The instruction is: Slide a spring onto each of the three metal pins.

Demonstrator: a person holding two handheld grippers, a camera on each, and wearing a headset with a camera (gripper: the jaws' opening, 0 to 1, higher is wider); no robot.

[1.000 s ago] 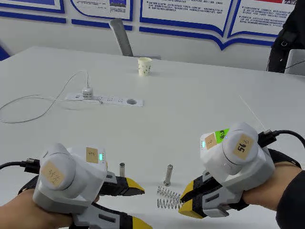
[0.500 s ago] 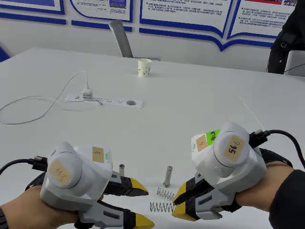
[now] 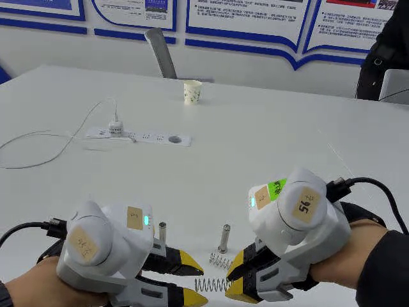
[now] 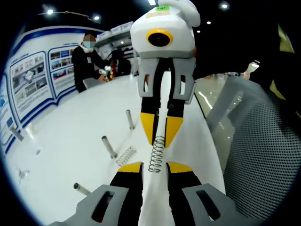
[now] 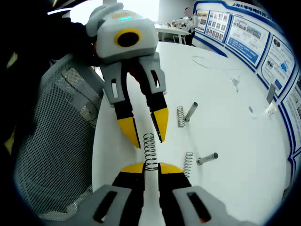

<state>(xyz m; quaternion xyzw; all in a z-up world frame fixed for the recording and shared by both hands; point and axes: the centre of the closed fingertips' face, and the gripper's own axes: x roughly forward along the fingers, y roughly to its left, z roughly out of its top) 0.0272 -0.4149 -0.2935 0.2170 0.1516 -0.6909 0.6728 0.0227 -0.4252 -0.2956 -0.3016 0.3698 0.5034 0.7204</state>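
Where the two grippers meet tip to tip low over the white table point(image 3: 255, 147), the spring point(image 5: 149, 150) spans the gap between them. The right gripper point(image 5: 151, 168) has its jaws drawn narrow on the near end of the spring and pinches it. The left gripper point(image 4: 154, 167) is spread wider. The other end of the spring sits between its yellow tips, and neither tip clearly presses on it. In the head view the spring lies level at the table's near edge, but I cannot tell whether it rests on the surface.

In the left gripper view three pins point(image 4: 109, 147) stand upright in a row on the table, just off to one side of the grippers. In the right gripper view a loose spring point(image 5: 180, 116) lies flat just beside one pin, and another loose spring point(image 5: 188, 164) lies just beside a second pin. Both are on the table, not on the pins.

Farther back in the head view are a power strip point(image 3: 140, 135) with a white cable point(image 3: 38, 144) looping off to the left, and then a paper cup point(image 3: 192, 91). Beyond the table are a chair point(image 3: 160, 51) and a wall of blue-edged posters point(image 3: 249, 16).
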